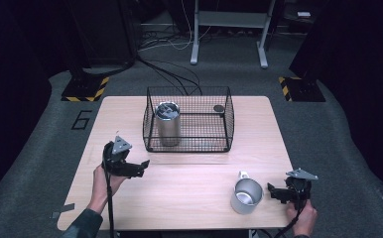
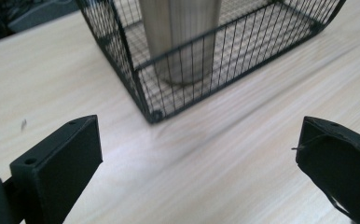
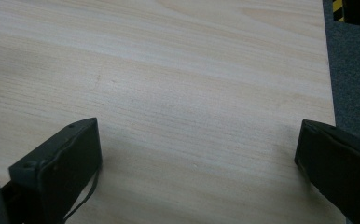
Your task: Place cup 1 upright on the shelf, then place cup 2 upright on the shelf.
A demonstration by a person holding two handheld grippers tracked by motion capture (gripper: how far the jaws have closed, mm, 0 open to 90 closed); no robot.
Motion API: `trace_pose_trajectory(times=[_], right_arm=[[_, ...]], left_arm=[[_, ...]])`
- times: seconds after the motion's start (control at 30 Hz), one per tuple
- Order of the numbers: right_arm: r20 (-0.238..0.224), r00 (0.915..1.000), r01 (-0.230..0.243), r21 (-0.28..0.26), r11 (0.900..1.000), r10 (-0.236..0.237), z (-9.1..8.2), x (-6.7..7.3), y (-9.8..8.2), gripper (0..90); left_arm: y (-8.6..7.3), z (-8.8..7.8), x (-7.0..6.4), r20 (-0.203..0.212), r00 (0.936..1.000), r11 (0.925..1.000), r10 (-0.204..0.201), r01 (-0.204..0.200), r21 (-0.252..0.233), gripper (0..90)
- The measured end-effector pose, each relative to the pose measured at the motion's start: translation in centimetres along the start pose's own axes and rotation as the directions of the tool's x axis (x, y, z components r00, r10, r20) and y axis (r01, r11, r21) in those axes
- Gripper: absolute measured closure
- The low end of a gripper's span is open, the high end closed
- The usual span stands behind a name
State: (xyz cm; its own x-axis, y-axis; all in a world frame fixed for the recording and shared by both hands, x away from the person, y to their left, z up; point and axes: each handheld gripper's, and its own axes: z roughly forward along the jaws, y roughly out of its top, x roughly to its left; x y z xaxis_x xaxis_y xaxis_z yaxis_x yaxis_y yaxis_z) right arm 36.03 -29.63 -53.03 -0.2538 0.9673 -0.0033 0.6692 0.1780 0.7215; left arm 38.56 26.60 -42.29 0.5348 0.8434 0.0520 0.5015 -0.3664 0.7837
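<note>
I read this as a job of loading metal cups into the black wire-mesh basket [image 1: 188,119] at the 12 o'clock side of the pale wooden worktop [image 1: 179,183]. 1 piece looks done: the tall brushed-steel tumbler [image 1: 167,123] stands upright inside the basket, against its 9 o'clock wall. A small dark round thing [image 1: 219,108] lies in the basket's far corner at about 2 o'clock; I cannot tell what it is.

What is left, as I judge it, is the short steel mug with a handle [image 1: 246,195], which stands upright on the worktop at about 5 o'clock, well apart from the basket.

My left hand-held gripper [image 1: 139,167] hovers at 8 o'clock, jaws spread wide and empty, aimed at the basket's near corner [image 2: 155,114] with the tumbler [image 2: 183,37] behind the mesh. My right hand-held gripper [image 1: 275,192] sits just beside the mug at its 3 o'clock, also released, with bare wood [image 3: 178,93] between its jaws and not yet touching the mug.

So I put the work at roughly halfway: 1 cup in, 1 to grasp, carry and lower in.
</note>
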Motion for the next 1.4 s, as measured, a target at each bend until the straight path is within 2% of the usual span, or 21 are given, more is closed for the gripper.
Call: trace_pose_trajectory(times=[0.13,0.33,0.5,0.6,0.67,0.77,0.8,0.9,0.93,1.07,1.2,1.27,1.37,1.4], right_arm=[[0.000,1.0000,0.000,0.000,1.000,0.000,0.0,0.0,0.0,0.0],[-0.002,1.0000,0.002,0.001,1.000,-0.002,0.0,0.0,0.0,0.0],[-0.002,1.0000,0.002,0.001,1.000,-0.002,0.0,0.0,0.0,0.0],[-0.002,1.0000,0.002,0.002,1.000,-0.002,0.0,0.0,0.0,0.0],[-0.002,1.0000,0.001,0.002,1.000,-0.001,0.0,0.0,0.0,0.0],[-0.003,1.0000,0.001,0.002,1.000,-0.001,0.0,0.0,0.0,0.0],[-0.003,1.0000,0.002,0.001,1.000,-0.002,0.0,0.0,0.0,0.0],[-0.002,1.0000,0.002,0.002,1.000,-0.002,0.0,0.0,0.0,0.0],[-0.003,1.0000,0.001,0.002,1.000,-0.001,0.0,0.0,0.0,0.0],[-0.004,1.0000,0.001,0.001,1.000,-0.001,0.0,0.0,0.0,0.0],[-0.004,1.0000,0.001,0.002,1.000,-0.001,0.0,0.0,0.0,0.0],[-0.004,1.0000,0.001,0.002,1.000,-0.001,0.0,0.0,0.0,0.0],[-0.005,1.0000,0.000,0.002,1.000,0.000,0.0,0.0,0.0,0.0],[-0.005,1.0000,0.000,0.002,1.000,0.000,0.0,0.0,0.0,0.0]], left_arm=[[-1.9,0.2,0.3,-0.004,0.9995,0.9995,-0.030,0.030,0.011,0.1],[-4.8,0.7,0.9,-0.035,0.9971,0.9957,-0.067,0.069,0.062,0.1],[-6.7,1.0,1.7,-0.053,0.9940,0.9912,-0.095,0.100,0.087,0.1],[-7.8,1.5,2.0,-0.068,0.9897,0.9872,-0.126,0.132,0.091,0.2],[-8.3,1.8,2.1,-0.075,0.9897,0.9865,-0.122,0.129,0.101,0.2],[-8.8,2.1,2.3,-0.087,0.9875,0.9850,-0.131,0.140,0.101,0.4],[-8.9,2.1,2.4,-0.080,0.9872,0.9827,-0.137,0.146,0.114,0.4],[-9.1,2.3,2.4,-0.108,0.9849,0.9832,-0.135,0.147,0.109,0.1],[-9.2,2.3,2.5,-0.107,0.9863,0.9834,-0.125,0.138,0.118,0.1],[-9.5,2.6,2.5,-0.114,0.9842,0.9811,-0.136,0.149,0.123,0.1],[-9.7,2.7,2.7,-0.129,0.9851,0.9837,-0.114,0.130,0.124,0.1],[-9.8,2.9,2.8,-0.139,0.9846,0.9815,-0.106,0.126,0.144,0.1],[-10.0,3.0,3.0,-0.147,0.9837,0.9832,-0.103,0.123,0.135,0.1],[-10.1,3.0,3.1,-0.141,0.9853,0.9822,-0.096,0.117,0.147,0.1]])
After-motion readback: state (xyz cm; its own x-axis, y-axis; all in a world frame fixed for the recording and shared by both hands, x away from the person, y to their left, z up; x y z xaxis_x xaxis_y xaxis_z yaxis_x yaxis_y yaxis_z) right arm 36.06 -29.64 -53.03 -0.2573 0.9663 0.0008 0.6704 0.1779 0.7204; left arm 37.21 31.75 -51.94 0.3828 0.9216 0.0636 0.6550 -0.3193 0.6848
